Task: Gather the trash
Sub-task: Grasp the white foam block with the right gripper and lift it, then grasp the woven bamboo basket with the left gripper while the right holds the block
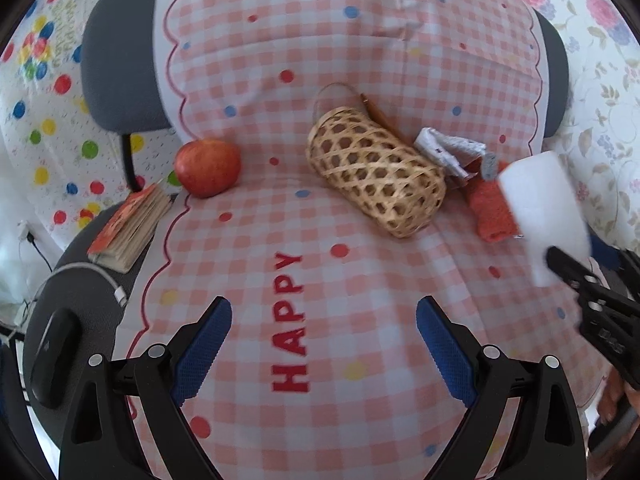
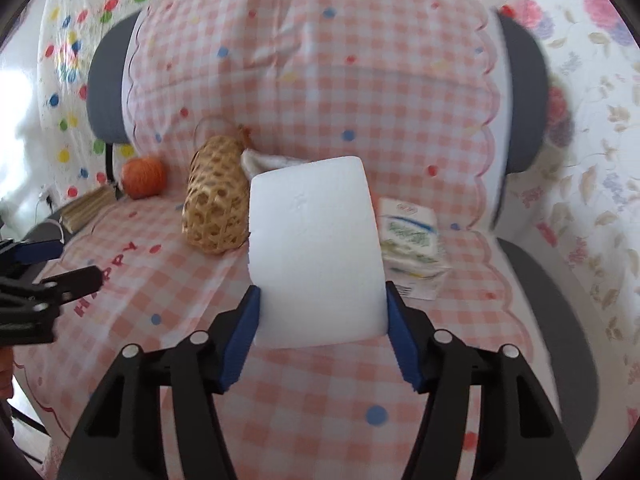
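Note:
My right gripper [image 2: 320,316] is shut on a white foam block [image 2: 316,248] and holds it above the checked cloth; the block also shows at the right of the left wrist view [image 1: 540,208]. A woven bamboo basket [image 1: 376,172] lies on its side mid-cloth, also in the right wrist view [image 2: 216,204]. Crumpled wrappers [image 1: 452,150] and an orange cloth [image 1: 492,212] lie beside the basket. A flattened white-green packet [image 2: 412,240] lies behind the block. My left gripper [image 1: 324,344] is open and empty over the word HAPPY.
A red apple [image 1: 208,168] and a small book [image 1: 128,226] sit at the left cloth edge. A black mouse [image 1: 54,356] and white cable [image 1: 108,280] lie on the grey chair seat [image 1: 88,320]. The chair back [image 1: 120,60] rises behind.

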A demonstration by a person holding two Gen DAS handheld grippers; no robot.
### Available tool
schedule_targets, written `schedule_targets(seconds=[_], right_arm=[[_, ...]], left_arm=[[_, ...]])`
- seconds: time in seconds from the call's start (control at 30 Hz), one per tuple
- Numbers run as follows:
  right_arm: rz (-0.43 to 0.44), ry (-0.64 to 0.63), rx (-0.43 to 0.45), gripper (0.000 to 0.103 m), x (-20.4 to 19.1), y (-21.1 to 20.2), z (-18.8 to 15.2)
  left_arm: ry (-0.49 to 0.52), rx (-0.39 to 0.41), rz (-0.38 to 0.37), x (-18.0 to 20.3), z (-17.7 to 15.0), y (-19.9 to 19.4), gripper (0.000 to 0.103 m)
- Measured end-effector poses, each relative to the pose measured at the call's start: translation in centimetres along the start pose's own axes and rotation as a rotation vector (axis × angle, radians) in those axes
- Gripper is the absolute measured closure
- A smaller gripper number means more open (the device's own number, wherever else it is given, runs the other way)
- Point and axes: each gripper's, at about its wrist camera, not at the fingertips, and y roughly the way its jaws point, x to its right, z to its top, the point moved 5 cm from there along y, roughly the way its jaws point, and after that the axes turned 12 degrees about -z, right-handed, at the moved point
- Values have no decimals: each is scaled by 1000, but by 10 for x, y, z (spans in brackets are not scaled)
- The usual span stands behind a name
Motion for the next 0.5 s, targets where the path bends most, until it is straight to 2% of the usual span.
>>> schedule_targets(seconds=[0.23, 0.5], right_arm=[[-60, 101, 13, 42, 49, -17, -1], [-51, 144, 22, 41, 58, -18, -7]], left_arm=[[50, 1, -22, 27, 19, 16, 11], [10, 0, -46, 37, 37, 45, 11]])
